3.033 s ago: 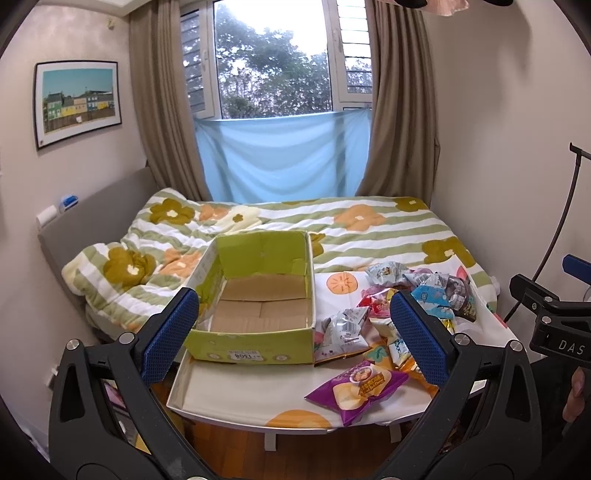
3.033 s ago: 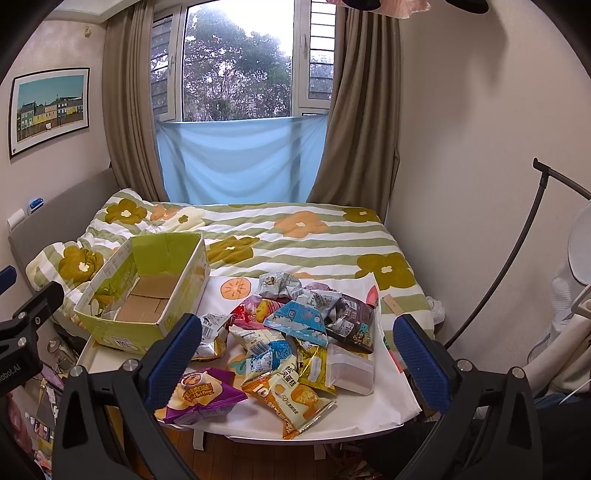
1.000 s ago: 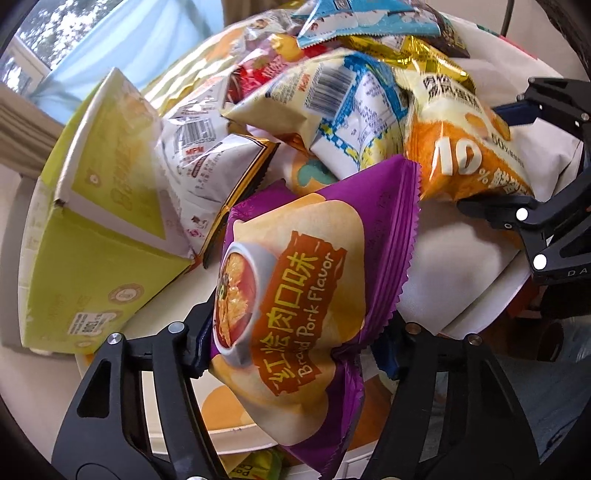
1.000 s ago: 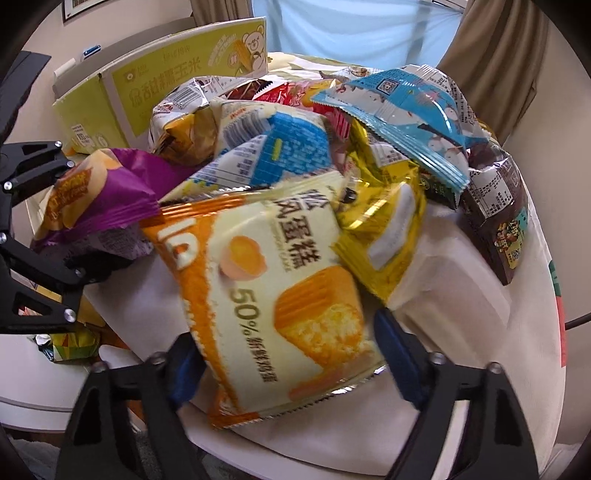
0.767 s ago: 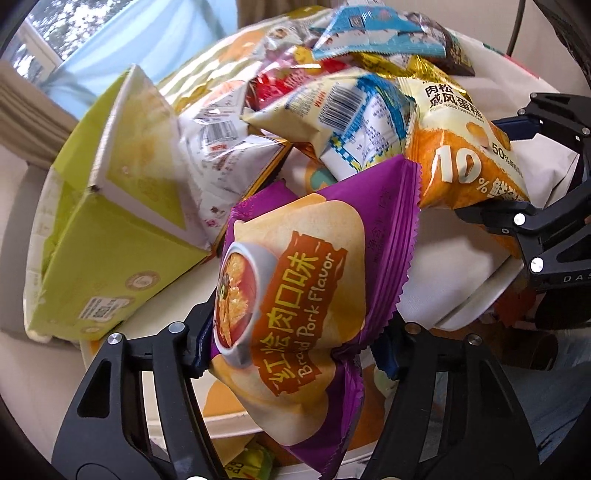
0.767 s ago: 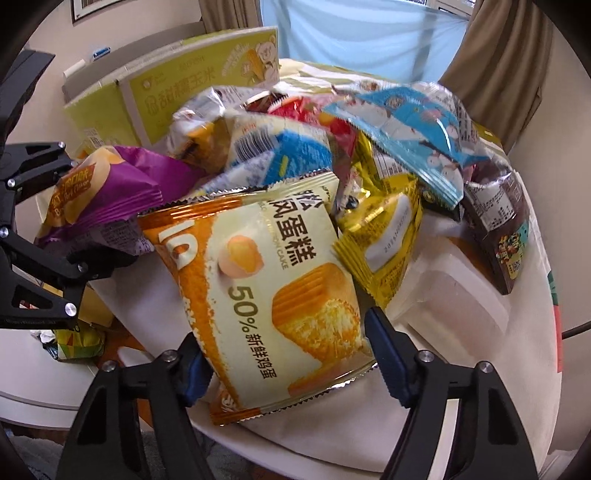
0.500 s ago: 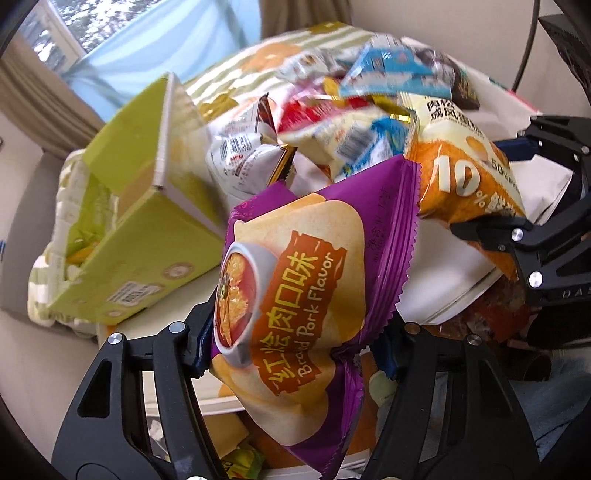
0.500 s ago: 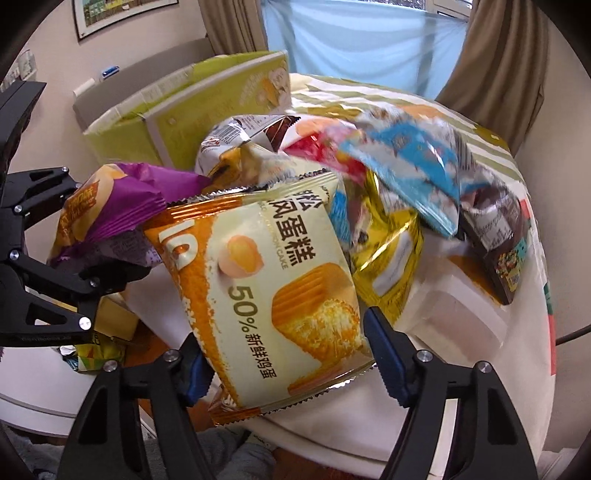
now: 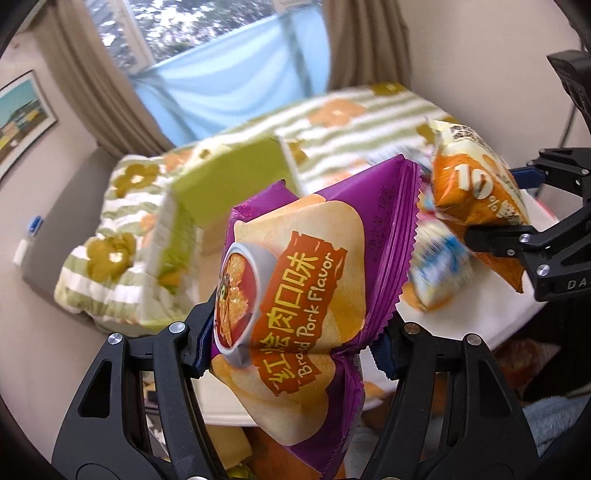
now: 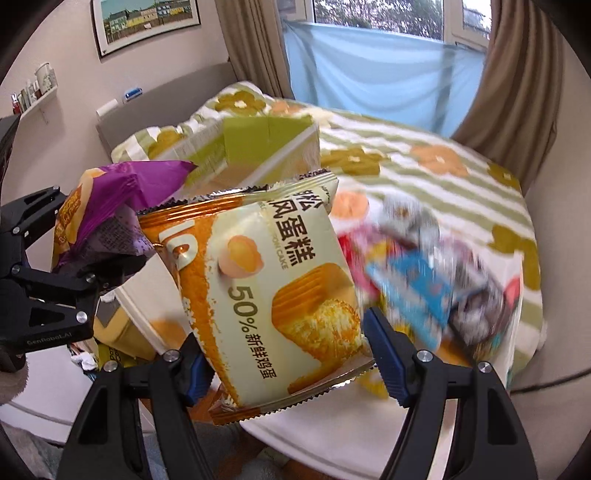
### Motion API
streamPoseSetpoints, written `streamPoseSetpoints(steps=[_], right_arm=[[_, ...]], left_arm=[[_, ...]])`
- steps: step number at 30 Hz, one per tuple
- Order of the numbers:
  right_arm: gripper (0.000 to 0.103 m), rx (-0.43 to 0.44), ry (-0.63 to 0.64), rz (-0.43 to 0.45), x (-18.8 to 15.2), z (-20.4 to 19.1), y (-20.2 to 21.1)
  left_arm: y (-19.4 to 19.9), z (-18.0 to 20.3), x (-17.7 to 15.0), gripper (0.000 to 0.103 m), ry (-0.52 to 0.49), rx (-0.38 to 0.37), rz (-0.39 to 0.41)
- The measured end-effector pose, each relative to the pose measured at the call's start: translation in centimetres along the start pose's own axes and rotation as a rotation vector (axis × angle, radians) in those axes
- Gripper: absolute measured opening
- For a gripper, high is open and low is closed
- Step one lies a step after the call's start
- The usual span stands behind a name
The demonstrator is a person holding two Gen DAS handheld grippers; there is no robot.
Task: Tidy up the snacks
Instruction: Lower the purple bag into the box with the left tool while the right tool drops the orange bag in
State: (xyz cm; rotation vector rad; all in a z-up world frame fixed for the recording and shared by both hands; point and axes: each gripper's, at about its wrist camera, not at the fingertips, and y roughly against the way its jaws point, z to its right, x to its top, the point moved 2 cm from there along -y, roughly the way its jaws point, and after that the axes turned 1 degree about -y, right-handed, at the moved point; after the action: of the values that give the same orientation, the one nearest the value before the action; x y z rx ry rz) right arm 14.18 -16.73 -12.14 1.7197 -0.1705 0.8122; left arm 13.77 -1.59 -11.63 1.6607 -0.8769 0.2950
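"Pork Flavor" on the purple packet (image 9: pixel 295 288); "50%" on the orange cake packet (image 10: pixel 273 291); "GenRobot.AI" on the left gripper (image 10: pixel 110 271).

Bedroom interior. Upper centre: window (image 10: pixel 376 14) with daylight and trees, a blue cloth (image 10: pixel 369 74) across its lower part, brown curtains (image 10: pixel 517 74) on both sides. Centre: bed (image 10: pixel 424 166) with green-striped floral quilt. Upper left: framed picture (image 10: pixel 146 18) on beige wall.
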Motion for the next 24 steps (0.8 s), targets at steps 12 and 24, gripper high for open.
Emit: streamPoseSetpoints(steps=[12,24], right_arm=[[0.07,0.028,-0.08,0.038,10.6,-6.0,-3.8],[0.07,-0.017,-0.288,-0.042,15.0,-9.0,-10.7]], left_arm=[[-8.2,-12.3,3.0,0.063,0.015,0.019,-0.052],[-18.2,-15.1,3.6,0.072,-0.058,-0.165,-0.159]])
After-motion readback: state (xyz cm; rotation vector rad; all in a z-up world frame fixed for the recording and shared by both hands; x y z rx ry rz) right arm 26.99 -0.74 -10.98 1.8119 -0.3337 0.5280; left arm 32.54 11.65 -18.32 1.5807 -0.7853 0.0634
